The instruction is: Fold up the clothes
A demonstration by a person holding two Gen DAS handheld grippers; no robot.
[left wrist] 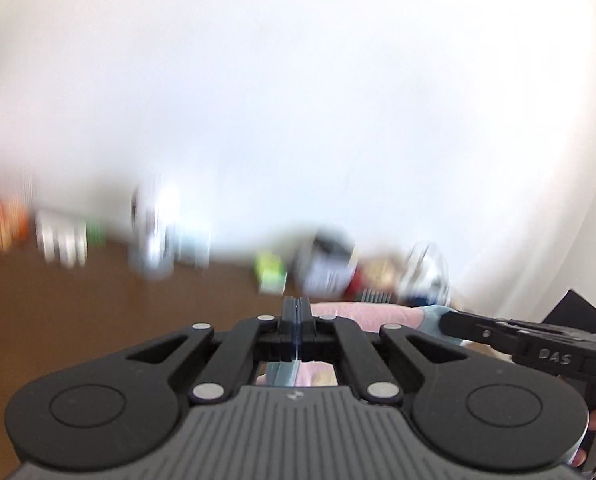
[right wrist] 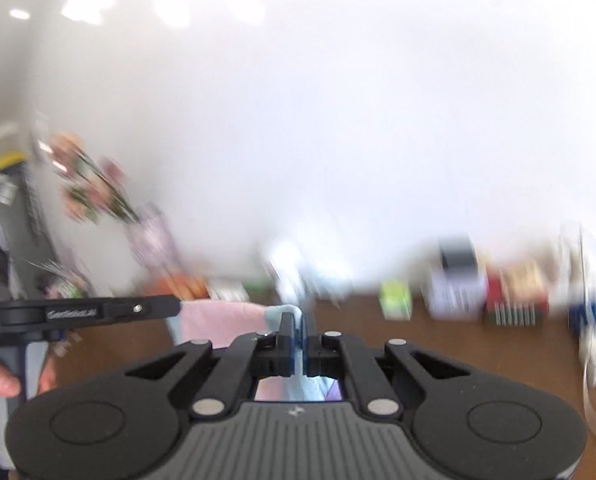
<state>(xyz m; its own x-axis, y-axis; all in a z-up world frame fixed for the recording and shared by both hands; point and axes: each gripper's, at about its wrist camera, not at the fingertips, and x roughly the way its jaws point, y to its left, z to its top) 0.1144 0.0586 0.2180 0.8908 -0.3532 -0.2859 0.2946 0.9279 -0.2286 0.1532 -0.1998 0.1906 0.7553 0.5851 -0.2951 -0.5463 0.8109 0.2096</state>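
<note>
Left tool (left wrist: 296, 308) & right tool (right wrist: 298, 322) each clamped tight on a top corner of the pink garment (right wrist: 222, 322), stretched between them above the brown tabletop (right wrist: 437, 344), blurred clutter (right wrist: 453, 280) along the wall behind.

A plain white wall (left wrist: 298, 100) fills most of both views, brightly and evenly lit, with soft glare patches (right wrist: 86, 6) high in the right wrist view. Below it runs a brown wooden surface (left wrist: 78, 320), and along its far edge stands a blurred row of clutter — an orange pack (left wrist: 0, 220), a small green box (right wrist: 395, 300), a dark-topped white box (right wrist: 455, 280). At the left of the right wrist view, a blurred bunch of pink flowers (right wrist: 90, 184) leans against the wall — beside a grey upright fixture (right wrist: 14, 208).
</note>
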